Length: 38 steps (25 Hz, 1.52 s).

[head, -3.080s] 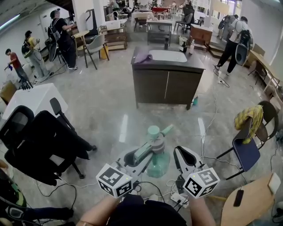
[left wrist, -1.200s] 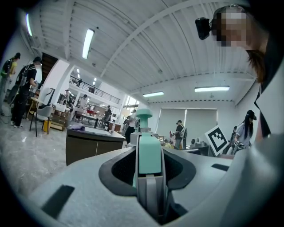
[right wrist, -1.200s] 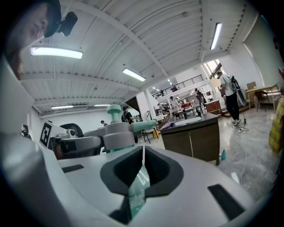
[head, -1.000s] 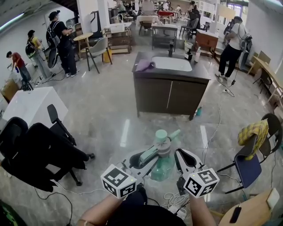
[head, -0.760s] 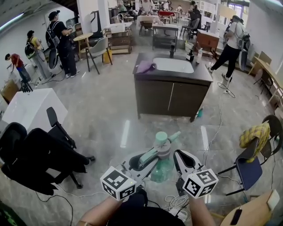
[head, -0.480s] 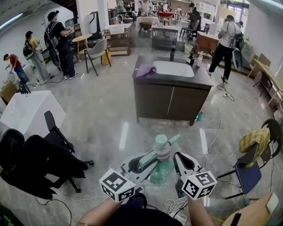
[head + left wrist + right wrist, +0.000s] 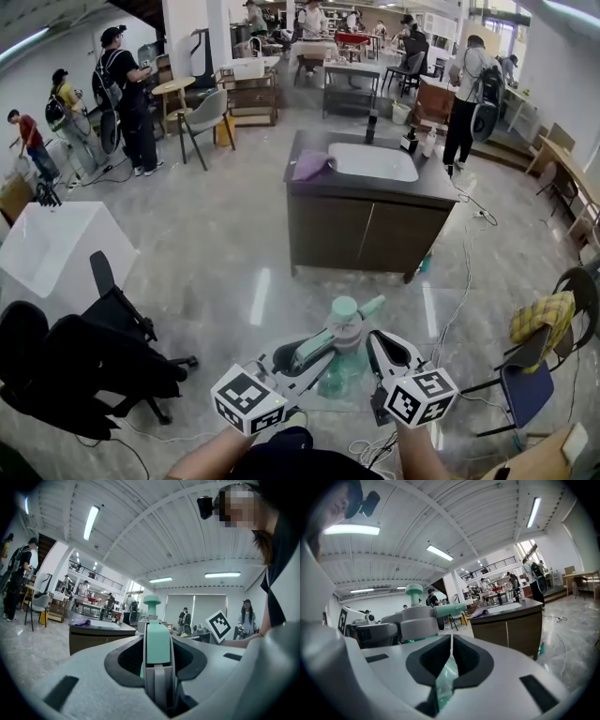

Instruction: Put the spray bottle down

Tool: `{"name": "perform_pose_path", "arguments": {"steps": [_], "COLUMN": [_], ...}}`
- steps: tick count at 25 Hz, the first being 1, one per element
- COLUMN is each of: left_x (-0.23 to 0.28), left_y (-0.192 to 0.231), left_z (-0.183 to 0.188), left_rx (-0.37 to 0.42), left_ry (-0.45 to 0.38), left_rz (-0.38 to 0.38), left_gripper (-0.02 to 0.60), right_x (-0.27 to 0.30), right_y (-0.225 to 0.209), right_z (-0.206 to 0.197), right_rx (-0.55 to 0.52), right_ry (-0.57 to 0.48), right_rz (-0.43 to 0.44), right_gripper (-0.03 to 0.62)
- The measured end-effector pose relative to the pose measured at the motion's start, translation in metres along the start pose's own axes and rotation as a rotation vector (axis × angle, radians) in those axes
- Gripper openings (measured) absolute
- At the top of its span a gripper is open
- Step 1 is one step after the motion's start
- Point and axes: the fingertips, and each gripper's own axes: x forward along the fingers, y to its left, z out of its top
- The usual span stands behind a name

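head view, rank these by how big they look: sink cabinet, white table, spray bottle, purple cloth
1. sink cabinet
2. white table, partly cut off at the edge
3. spray bottle, enlarged by nearness to the camera
4. purple cloth

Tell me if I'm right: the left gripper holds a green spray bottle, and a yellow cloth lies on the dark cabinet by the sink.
Almost. The head view shows the cloth on the dark cabinet by the sink is purple, not yellow. The left gripper does hold the green spray bottle.

No legible text, label or number anywhere.
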Motion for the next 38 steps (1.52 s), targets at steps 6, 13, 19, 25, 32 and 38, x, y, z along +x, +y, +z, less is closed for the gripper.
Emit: {"name": "perform_pose_path", "arguments": {"steps": [6, 13, 19, 25, 32, 38], "left_x": [0.004, 0.011, 0.018, 0.036, 0.08, 0.129], "left_y": [0.039, 0.077, 0.098, 0.103, 0.109, 0.109], "left_z": [0.008, 0.013, 0.02, 0.022, 0.027, 0.028], "left_rx": [0.014, 0.02, 0.018, 0.009, -0.014, -0.011], "left_ry": [0.006, 0.009, 0.003, 0.007, -0.011, -0.016], "left_rz": [-0.011, -0.035, -0.037, -0.02, 0.047, 0.046], "left_gripper": [0.117, 0.117, 0.117, 0.117, 0.117, 0.117], "right_x": [0.044, 0.085, 0.101, 0.11, 0.123, 0.127], "right_y": [-0.002, -0.008, -0.014, -0.039, -0.084, -0.13], "right_z": [0.01, 0.018, 0.027, 0.036, 0.055, 0.069], "right_rx": [0.001, 0.009, 0.009, 0.036, 0.033, 0.034], "right_ry": [-0.001, -0.011, -0.02, -0.035, -0.025, -0.035], "right_rz": [-0.005, -0.018, -0.025, -0.01, 0.044, 0.057], "right_gripper": [0.009, 0.009, 0.008, 0.009, 0.009, 0.009]}}
